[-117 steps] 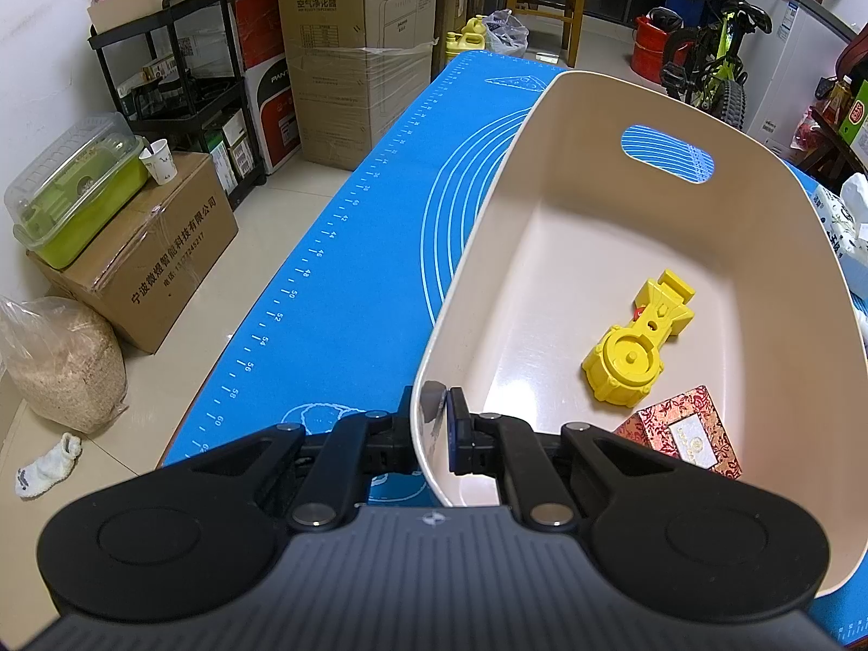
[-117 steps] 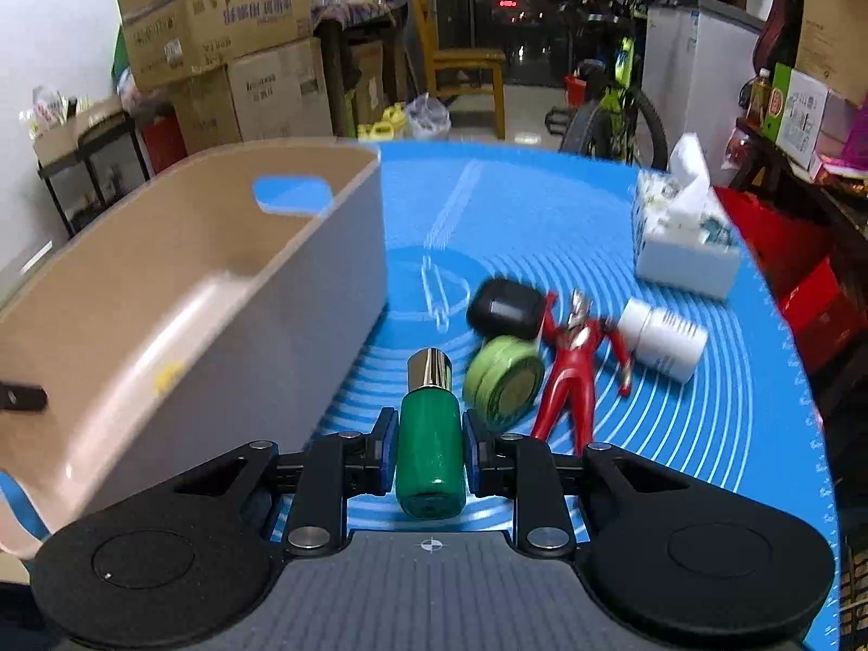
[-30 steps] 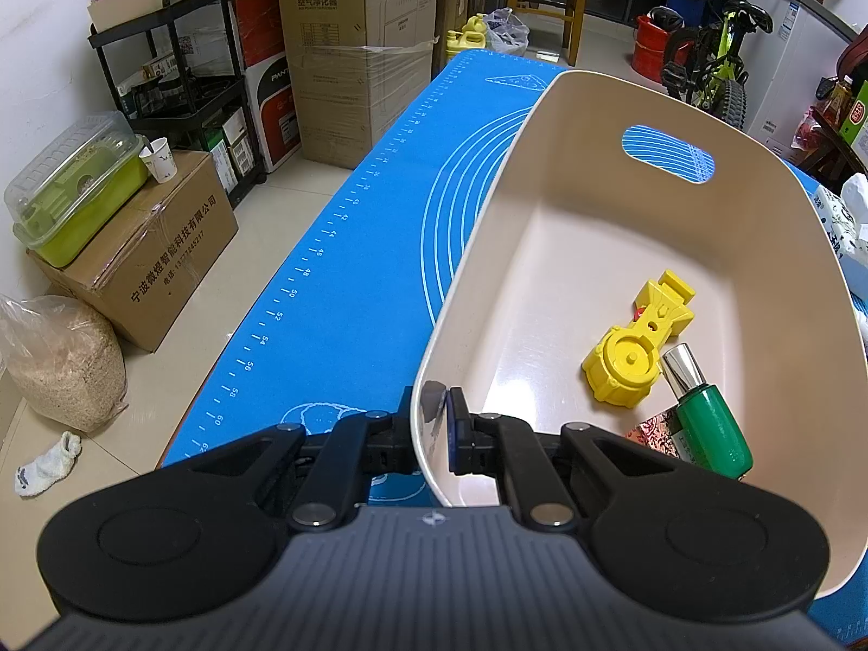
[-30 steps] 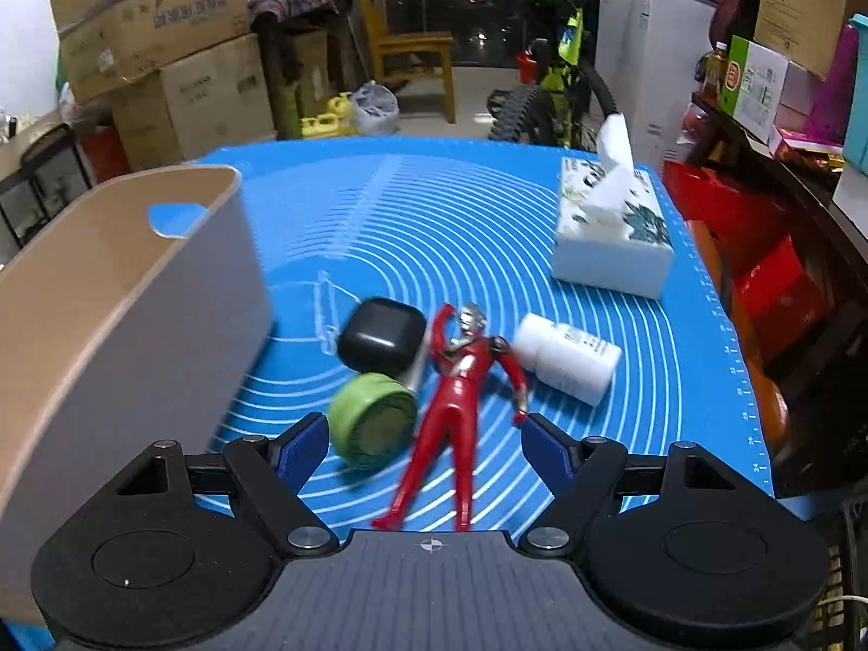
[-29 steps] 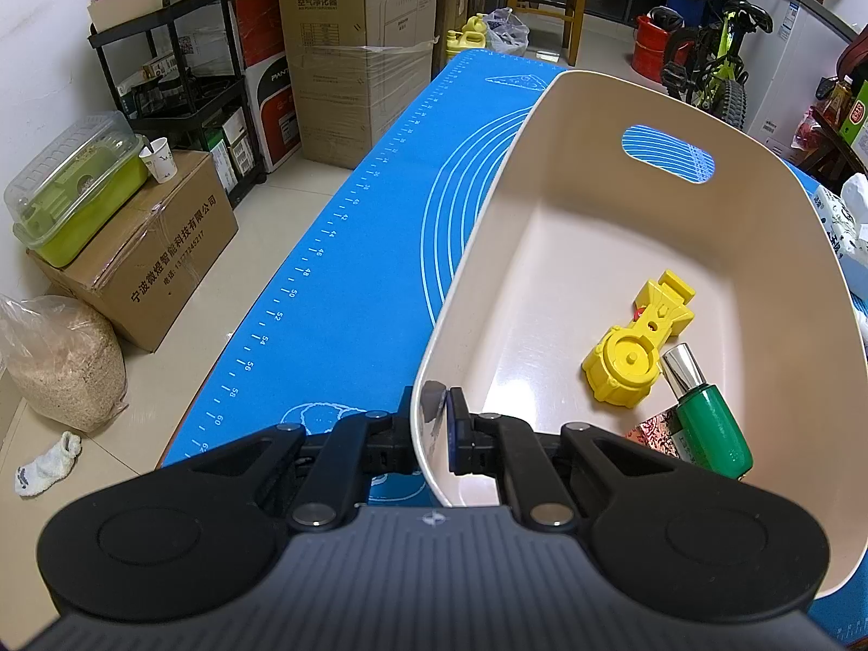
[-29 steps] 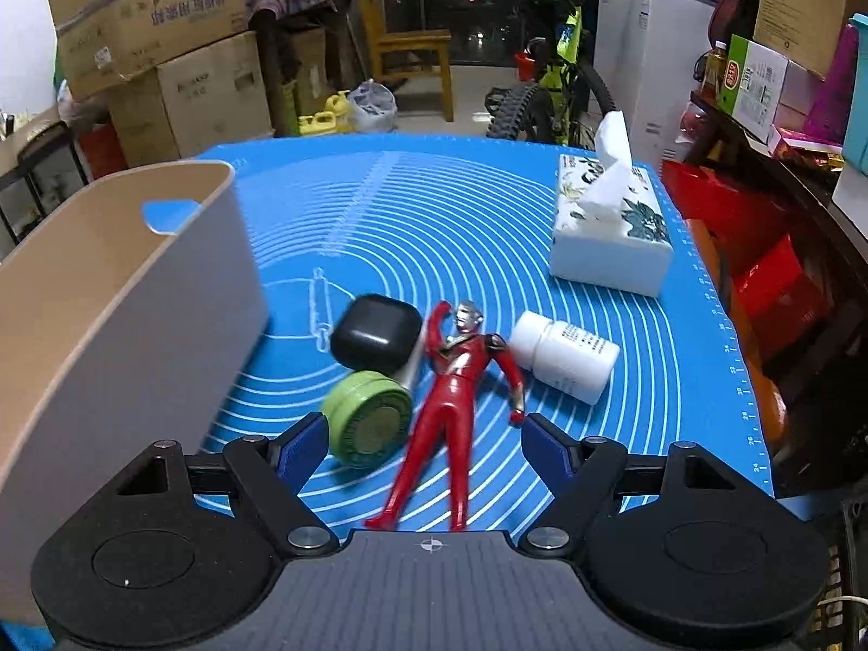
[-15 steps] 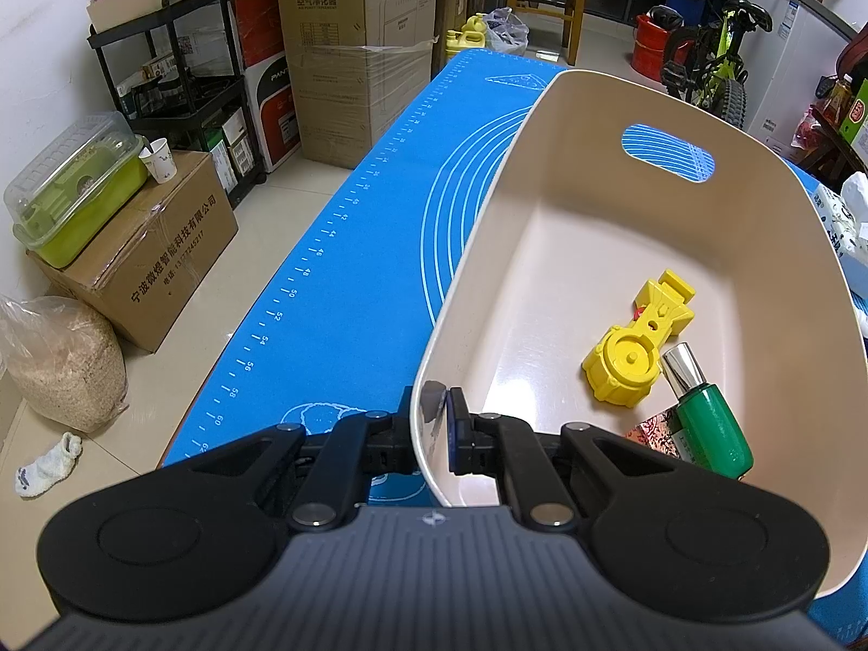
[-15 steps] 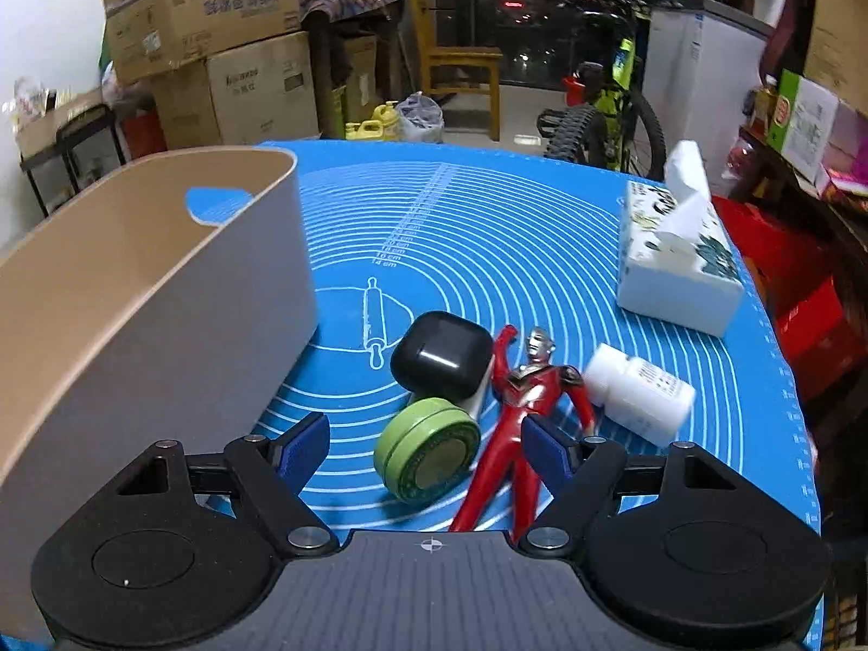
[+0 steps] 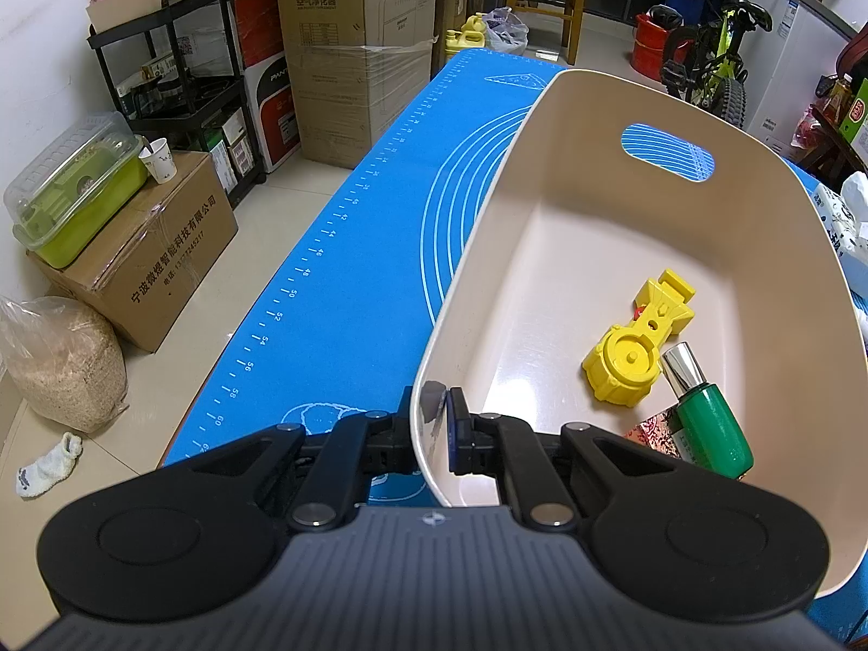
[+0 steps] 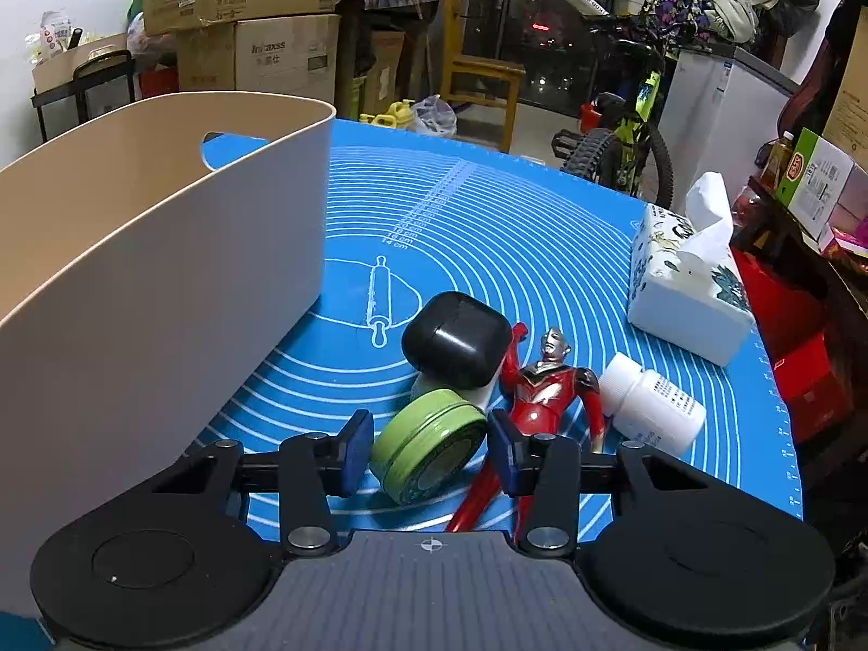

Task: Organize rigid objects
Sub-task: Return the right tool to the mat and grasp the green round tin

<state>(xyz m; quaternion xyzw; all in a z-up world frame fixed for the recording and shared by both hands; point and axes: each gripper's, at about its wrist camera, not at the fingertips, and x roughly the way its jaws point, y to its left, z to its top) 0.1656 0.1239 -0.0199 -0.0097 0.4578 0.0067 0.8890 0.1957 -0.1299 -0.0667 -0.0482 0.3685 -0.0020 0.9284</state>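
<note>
Bottle [image 9: 710, 426] in bin [image 9: 569, 125], apparently atop box [image 9: 653, 431]

The right tool [image 10: 431, 453], wide a second ago, is closing around the green tin [image 10: 428, 453] at lower centre.

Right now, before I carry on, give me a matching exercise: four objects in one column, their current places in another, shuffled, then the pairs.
Objects:
1. green bottle
2. green round tin
3. tissue box
4. beige bin's near rim

Places:
A. clamped by the left tool
B. between the closing pads of the right tool
C. inside the bin beside the yellow toy
D. far right on the blue mat

Pairs: 1-C, 2-B, 3-D, 4-A
</note>
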